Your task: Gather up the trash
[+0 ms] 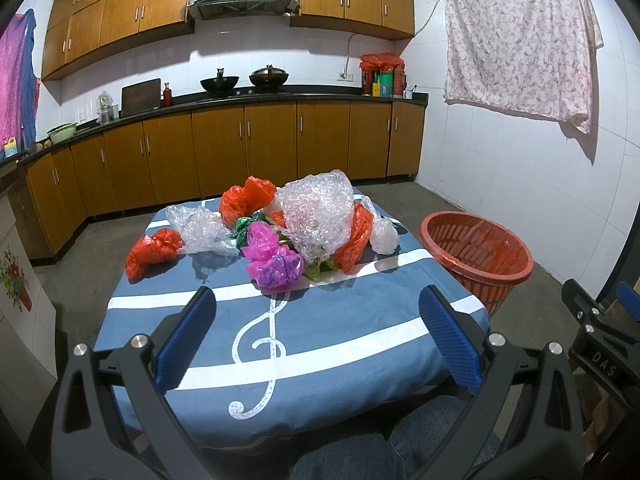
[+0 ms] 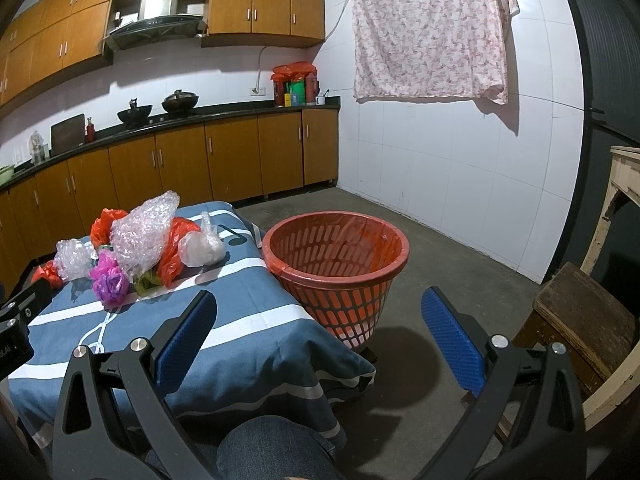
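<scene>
Left wrist view: left gripper (image 1: 316, 336) is hovering over the near half of the table (image 1: 344, 332), jaws standing wide, gripping nothing. Trash pile (image 1: 288, 232) is sitting at the table's far end: bubble wrap (image 1: 316, 208), orange bags, a pink bag (image 1: 272, 260). Orange basket (image 1: 476, 256) is standing on the floor just beside the table's right edge. Right wrist view: right gripper (image 2: 320, 344) is hanging wide and empty, pointing at the basket (image 2: 336, 264); pile (image 2: 136, 240) is lying left of it on the table (image 2: 248, 312).
</scene>
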Demonstrator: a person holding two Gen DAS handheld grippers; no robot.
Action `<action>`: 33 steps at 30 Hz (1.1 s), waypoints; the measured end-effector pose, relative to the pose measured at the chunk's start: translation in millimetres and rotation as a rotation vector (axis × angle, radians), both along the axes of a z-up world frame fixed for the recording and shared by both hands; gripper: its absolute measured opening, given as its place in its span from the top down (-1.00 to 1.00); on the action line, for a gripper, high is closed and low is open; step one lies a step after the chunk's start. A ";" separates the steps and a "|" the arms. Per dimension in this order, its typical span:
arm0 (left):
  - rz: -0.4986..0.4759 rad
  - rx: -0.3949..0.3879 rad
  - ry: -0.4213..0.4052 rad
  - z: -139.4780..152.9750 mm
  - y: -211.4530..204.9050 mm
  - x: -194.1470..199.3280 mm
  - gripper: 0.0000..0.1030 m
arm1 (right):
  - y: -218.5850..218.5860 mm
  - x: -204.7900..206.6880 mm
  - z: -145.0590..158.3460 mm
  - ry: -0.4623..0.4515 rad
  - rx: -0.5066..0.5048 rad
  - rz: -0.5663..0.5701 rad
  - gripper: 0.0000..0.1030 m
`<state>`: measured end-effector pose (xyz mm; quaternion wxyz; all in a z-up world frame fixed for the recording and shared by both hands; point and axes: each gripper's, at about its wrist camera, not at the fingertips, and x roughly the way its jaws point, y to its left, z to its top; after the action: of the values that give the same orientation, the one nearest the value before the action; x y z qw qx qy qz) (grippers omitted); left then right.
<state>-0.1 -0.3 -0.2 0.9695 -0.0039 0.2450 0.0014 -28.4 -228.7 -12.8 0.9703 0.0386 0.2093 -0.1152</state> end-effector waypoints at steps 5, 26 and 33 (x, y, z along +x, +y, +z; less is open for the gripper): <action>0.000 0.000 0.000 0.1 0.4 -2.3 -0.93 | 0.5 0.3 -0.4 0.001 0.000 0.000 -0.97; 0.001 -0.001 0.003 0.1 0.3 0.3 -0.93 | -0.1 0.7 -1.5 0.003 -0.001 -0.001 -0.97; 0.001 0.000 0.003 0.1 0.2 0.4 -0.93 | -0.2 0.8 -2.3 0.004 0.000 -0.001 -0.97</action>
<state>0.3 -0.1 -0.2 0.9691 -0.0039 0.2467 0.0019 -27.6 -228.9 -15.1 0.9698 0.0384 0.2113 -0.1159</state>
